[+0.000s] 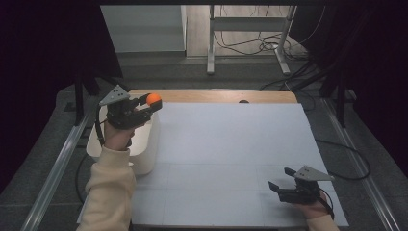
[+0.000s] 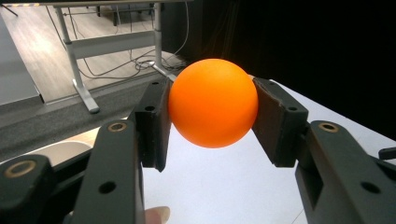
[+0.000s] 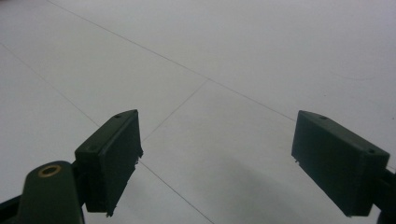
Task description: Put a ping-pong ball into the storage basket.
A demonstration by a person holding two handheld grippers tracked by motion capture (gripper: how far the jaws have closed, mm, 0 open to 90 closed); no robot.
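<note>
Jaws of the left gripper [image 1: 150, 103] pinch the ball [image 1: 154, 99] over the tub [image 1: 144, 154] at the tabletop's left edge. Right gripper [image 1: 281, 180] rests open. Centre it over the tub before letting go.

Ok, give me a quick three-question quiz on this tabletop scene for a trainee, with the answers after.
1. True or false: the left gripper is shut on the orange ball.
2. What stands under the left gripper? A) white tub B) metal tray C) cardboard box
3. How do the right gripper's jaws stand?

Key
1. True.
2. A, the white tub.
3. Open, with nothing between them, low over the white table.
</note>
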